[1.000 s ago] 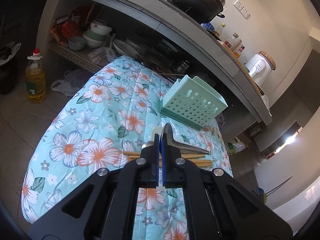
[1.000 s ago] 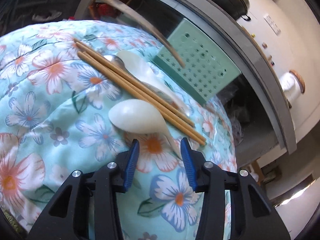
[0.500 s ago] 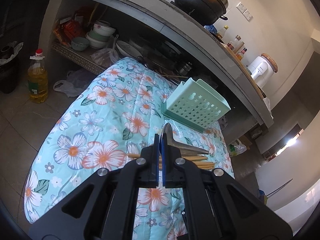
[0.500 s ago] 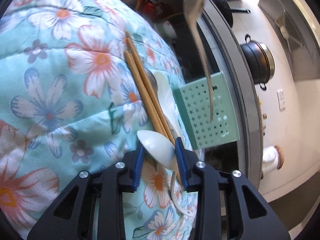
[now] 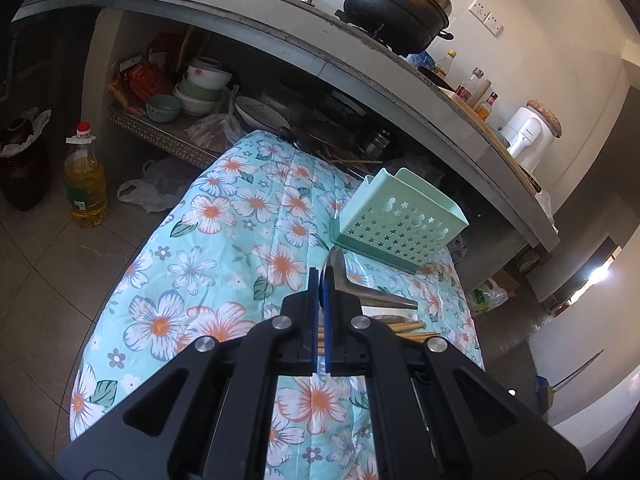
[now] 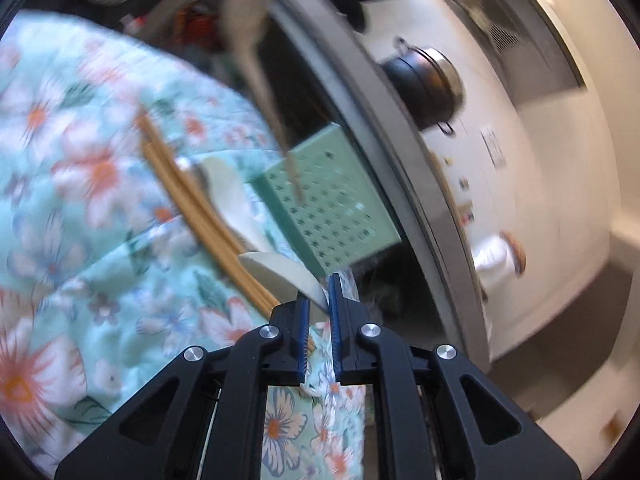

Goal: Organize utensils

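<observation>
Right wrist view: our right tongs [image 6: 318, 312], just closed, grip white plastic spoon [image 6: 280, 276]; mint star-perforated basket [image 6: 332, 204] sits just above. Left tongs [image 5: 319, 312] clamp metal spoon [image 5: 360, 286].

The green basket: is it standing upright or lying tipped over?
Upright. In the left wrist view the green basket sits on the flowered cloth with its open top facing up.

Both the left gripper [image 5: 320, 280] and the right gripper [image 6: 319, 296] are matte black frames with triangular cut-outs, round silver screws, and blue ribbed pads lining the fingers.
</observation>
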Tool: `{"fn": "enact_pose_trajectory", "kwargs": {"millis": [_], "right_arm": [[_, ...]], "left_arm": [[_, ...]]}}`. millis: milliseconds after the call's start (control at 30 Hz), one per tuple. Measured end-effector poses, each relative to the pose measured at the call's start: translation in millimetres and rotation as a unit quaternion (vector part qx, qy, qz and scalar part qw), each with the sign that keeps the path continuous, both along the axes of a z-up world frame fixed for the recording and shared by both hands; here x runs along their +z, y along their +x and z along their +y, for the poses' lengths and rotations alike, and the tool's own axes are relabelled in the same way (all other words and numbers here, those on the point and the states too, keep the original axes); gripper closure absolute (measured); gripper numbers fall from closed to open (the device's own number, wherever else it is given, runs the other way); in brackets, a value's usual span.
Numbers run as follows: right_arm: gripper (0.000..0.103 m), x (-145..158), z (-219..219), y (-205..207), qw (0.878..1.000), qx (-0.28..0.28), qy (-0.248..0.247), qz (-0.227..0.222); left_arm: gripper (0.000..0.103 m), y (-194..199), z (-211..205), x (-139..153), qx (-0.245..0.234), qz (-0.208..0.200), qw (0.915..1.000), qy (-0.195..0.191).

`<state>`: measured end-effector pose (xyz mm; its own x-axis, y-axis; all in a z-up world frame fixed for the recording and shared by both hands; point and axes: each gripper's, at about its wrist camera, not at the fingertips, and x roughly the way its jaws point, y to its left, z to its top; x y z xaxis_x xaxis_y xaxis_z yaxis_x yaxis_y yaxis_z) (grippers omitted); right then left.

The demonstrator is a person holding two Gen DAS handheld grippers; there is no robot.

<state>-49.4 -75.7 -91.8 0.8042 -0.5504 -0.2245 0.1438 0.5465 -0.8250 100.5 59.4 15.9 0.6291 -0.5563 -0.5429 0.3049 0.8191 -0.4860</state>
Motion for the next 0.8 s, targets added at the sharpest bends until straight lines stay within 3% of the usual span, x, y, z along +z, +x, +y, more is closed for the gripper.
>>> {"fn": "enact_pose_trajectory", "kwargs": {"millis": [100, 400, 800], "right_arm": [[0.095, 23.6, -10.9, -7.4, 0.997, -0.018, 0.059, -0.039], [0.099, 72.9, -56.3, -13.5, 0.982, -0.052, 0.148, -0.103], [0.100, 98.0, -106.5, -26.1, 0.948, -0.059, 0.283, -0.130]], "left_arm": [[0.102, -1.1, -6.1, 10.1, 0.000, -0.013, 0.9999, 0.012], [0.102, -8.0, -23.1, 31.9, 0.003, -0.037, 0.9991, 0.023], [0.102, -10.8, -45.0, 58.6, -0.013, -0.073, 0.9969, 0.028]]}}
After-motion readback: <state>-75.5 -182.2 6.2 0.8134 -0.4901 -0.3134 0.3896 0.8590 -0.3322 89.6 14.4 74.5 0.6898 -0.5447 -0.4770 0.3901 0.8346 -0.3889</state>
